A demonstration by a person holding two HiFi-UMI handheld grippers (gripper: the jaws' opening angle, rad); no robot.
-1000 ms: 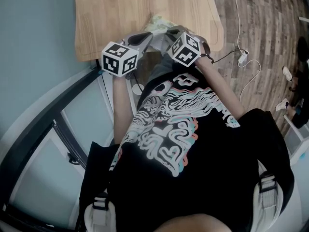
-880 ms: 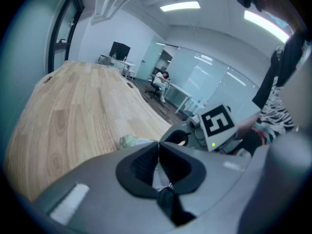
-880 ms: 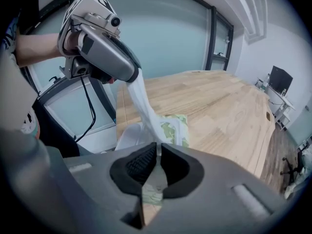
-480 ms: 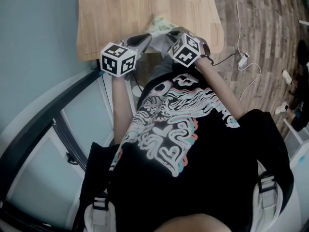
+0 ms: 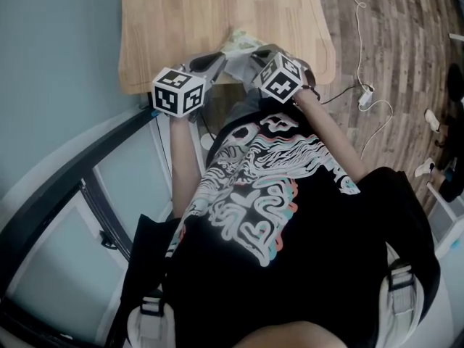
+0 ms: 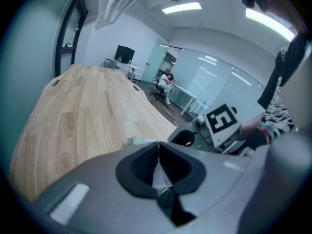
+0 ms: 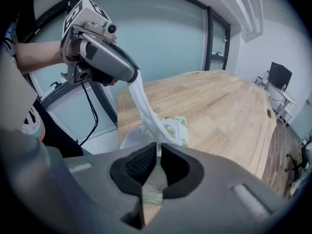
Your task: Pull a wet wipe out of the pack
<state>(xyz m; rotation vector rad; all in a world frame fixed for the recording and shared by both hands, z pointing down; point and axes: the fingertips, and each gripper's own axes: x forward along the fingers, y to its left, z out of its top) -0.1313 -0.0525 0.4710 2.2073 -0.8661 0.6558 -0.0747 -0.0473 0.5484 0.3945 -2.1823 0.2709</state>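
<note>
Wet wipe point(image 7: 146, 105), one; pack point(image 7: 178, 130), one

Beyond the pack point(image 7: 176, 128) the table point(image 7: 222, 99) lies open; a stretched wipe point(image 7: 143, 103) crosses nearer.

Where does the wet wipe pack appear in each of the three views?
Head view: the pack is top centre, at the wooden table's near edge.
Left gripper view: only a green corner shows, low and left of centre.
Right gripper view: centre, with the white wipe rising from it.
Shared landmark: the wooden table, seen in all three.
</note>
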